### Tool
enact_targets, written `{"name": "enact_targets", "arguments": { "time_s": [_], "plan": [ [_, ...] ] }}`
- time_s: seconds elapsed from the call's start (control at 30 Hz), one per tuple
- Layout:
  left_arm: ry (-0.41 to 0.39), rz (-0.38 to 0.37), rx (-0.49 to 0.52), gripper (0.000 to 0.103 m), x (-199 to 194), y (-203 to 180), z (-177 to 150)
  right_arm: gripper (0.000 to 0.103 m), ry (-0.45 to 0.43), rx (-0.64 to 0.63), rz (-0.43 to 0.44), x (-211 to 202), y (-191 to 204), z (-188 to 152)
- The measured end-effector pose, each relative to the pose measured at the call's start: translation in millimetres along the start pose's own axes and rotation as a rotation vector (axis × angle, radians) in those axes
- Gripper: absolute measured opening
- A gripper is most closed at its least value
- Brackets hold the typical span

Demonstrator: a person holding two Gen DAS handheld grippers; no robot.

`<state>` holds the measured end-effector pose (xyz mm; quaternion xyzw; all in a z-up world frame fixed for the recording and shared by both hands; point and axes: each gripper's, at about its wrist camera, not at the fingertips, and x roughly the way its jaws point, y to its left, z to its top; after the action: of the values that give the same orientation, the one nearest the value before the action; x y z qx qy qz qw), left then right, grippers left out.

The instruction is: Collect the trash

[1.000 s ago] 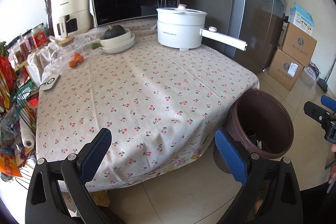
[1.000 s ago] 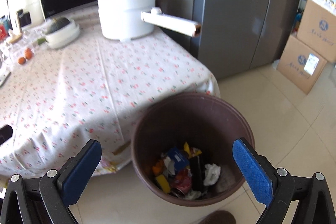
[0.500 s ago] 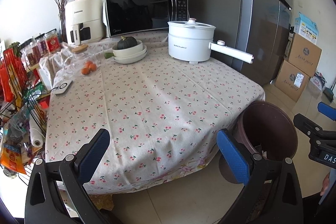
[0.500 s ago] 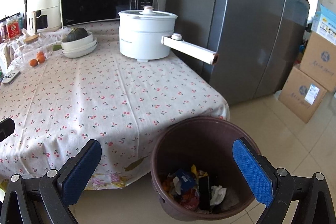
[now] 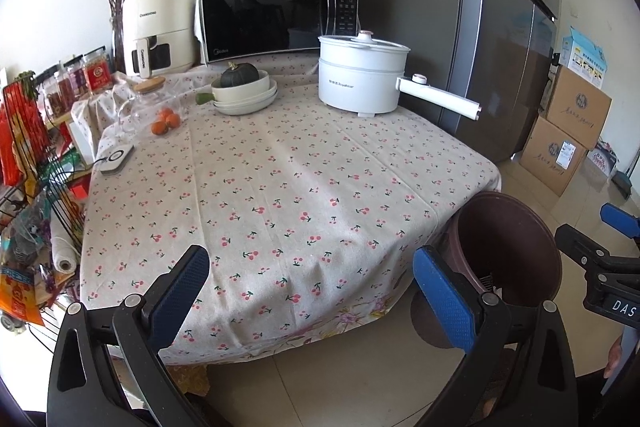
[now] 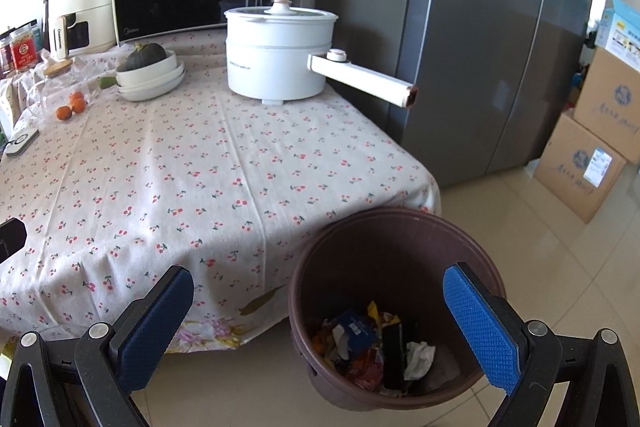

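A brown trash bin stands on the floor at the table's near right corner; it also shows in the left wrist view. Several wrappers, a white tissue and other trash lie in its bottom. My right gripper is open and empty, above and in front of the bin. My left gripper is open and empty, in front of the table's near edge. The right gripper's fingers show at the right edge of the left wrist view. No loose trash shows on the cloth.
The table with a cherry-print cloth carries a white electric pot with a long handle, stacked bowls with a squash, oranges, a microwave and an air fryer. A grey fridge and cardboard boxes stand at the right. A wire rack stands at the left.
Both grippers have pulled back and risen from the table and bin, so both look smaller and more of the room shows. Both stayed open and empty.
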<state>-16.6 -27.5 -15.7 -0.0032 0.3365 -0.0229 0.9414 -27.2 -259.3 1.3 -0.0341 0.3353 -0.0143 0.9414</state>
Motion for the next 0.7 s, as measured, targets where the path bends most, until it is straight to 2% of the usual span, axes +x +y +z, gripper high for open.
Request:
{"name": "enact_targets", "arguments": {
  "time_s": [0.7],
  "plan": [
    [0.023,-0.04,0.012,0.103,2.0,-6.3,-1.9,0.102,0.017,0.03,-0.022,3.3,-7.2,-2.1]
  ]
}}
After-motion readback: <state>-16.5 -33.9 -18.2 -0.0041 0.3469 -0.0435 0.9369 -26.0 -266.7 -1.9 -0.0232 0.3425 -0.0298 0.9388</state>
